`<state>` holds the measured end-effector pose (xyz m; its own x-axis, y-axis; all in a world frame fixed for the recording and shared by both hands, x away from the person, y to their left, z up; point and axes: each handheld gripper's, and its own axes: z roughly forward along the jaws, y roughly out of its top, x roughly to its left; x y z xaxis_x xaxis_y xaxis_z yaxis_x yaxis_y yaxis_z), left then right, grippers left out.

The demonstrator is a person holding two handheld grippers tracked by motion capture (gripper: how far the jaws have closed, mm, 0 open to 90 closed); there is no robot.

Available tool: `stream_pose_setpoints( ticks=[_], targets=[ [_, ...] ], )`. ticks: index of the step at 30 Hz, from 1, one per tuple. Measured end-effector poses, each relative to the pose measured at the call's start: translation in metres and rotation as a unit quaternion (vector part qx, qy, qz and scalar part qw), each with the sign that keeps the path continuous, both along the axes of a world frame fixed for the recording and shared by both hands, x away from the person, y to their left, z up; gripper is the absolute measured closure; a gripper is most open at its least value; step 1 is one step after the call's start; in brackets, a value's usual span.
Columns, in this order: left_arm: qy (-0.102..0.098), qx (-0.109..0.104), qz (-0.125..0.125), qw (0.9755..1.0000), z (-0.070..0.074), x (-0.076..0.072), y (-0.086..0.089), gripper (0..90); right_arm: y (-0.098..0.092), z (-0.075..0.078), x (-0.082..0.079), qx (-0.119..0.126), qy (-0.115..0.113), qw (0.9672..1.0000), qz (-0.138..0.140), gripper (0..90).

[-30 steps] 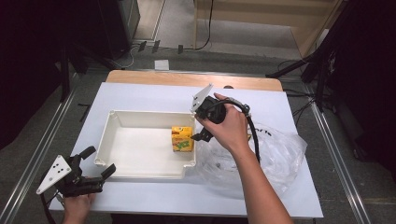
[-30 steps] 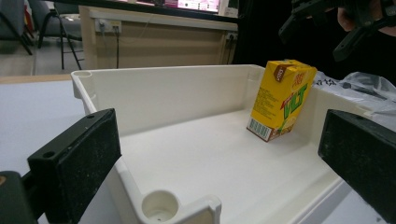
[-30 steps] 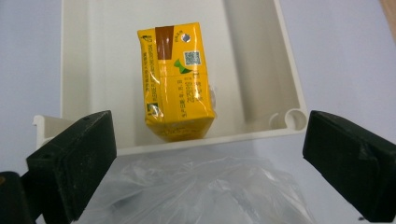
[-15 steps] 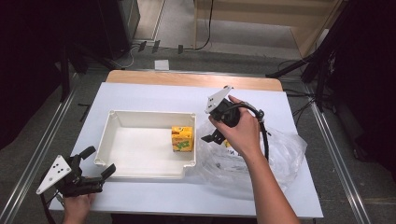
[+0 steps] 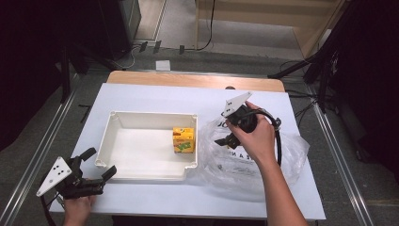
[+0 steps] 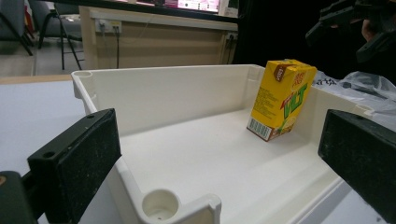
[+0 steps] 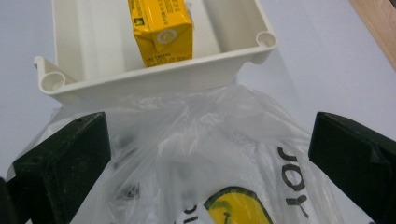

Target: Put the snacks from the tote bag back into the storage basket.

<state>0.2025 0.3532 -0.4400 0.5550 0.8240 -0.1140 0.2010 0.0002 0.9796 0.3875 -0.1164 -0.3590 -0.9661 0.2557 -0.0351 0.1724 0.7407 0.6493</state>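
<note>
High view: a shallow white plastic tray [image 5: 117, 141] sits on the white bench [image 5: 155, 96], a yellow juice carton [image 5: 183, 140] standing at its right end. Beside it lies a crumpled clear plastic bag [image 5: 287, 162]. The right claw [image 5: 225, 136] hangs over the bag, jaws apart; the left claw [image 5: 96, 164], jaws spread, is near the tray's front left corner.

Left gripper view: the carton seems tilted against the wall.

Right gripper view: the bag touches the tray's wall.
</note>
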Motion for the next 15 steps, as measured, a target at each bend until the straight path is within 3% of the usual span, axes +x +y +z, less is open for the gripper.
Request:
stream_pose_setpoints(
  ticks=[15],
  targets=[
    [0.002, 0.004, 0.001, 1.0000, 0.000, 0.000, 0.000, 0.0, -0.039, -0.018, -0.008, 0.018, 0.010, 0.9993, -0.032, 0.0]
  ],
)
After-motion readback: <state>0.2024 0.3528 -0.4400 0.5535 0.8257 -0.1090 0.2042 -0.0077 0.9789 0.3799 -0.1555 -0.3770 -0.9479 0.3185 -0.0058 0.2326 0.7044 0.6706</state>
